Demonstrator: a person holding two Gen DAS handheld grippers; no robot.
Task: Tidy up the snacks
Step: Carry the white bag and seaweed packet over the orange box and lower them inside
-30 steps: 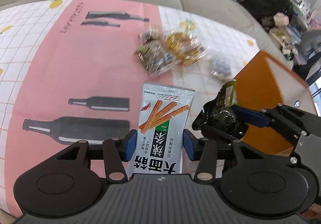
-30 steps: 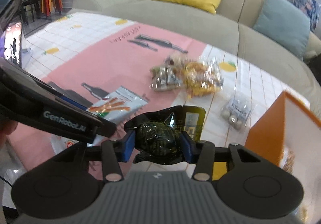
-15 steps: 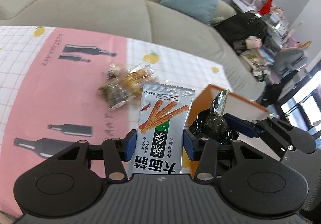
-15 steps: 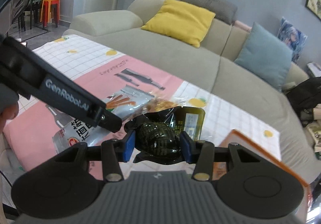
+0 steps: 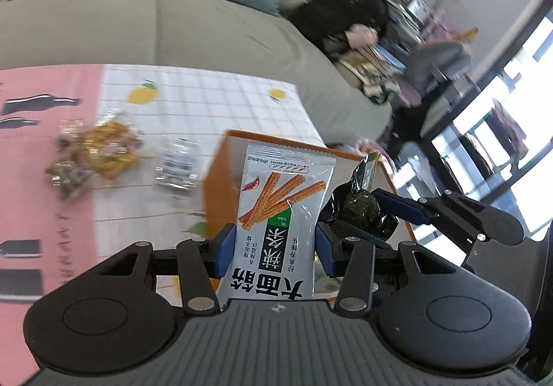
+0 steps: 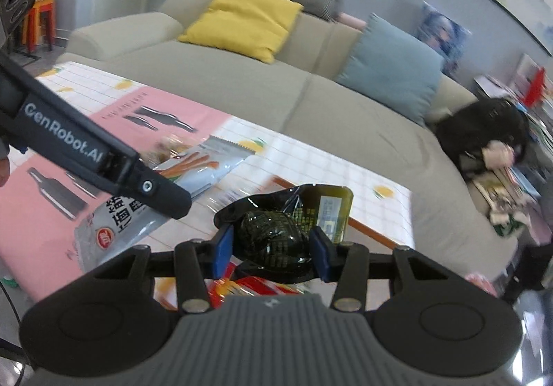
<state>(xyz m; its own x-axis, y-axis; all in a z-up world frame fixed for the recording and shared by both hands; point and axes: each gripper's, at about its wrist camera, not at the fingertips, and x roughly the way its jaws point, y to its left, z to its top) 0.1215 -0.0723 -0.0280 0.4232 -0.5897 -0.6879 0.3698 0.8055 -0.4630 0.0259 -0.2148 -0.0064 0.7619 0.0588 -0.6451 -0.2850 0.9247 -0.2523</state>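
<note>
Though unseen from left, red packets point(image 6: 255, 285) (probably boxed).

Each claw is matte black plastic: a ribbed grey-black centre plate at the bottom of the frame, flanked by two rounded housings with circular recesses. Black linkage bars carry silver round screws. The left claw point(image 5: 275, 249) and right claw point(image 6: 270, 247) end in blue pads point(image 5: 224, 247). White "GenRobot.AI" lettering point(image 6: 64, 143) runs along the left claw's side.

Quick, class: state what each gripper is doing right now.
Left gripper: closed on the silver snack packet.
Right gripper: closed on the dark green packet.
</note>
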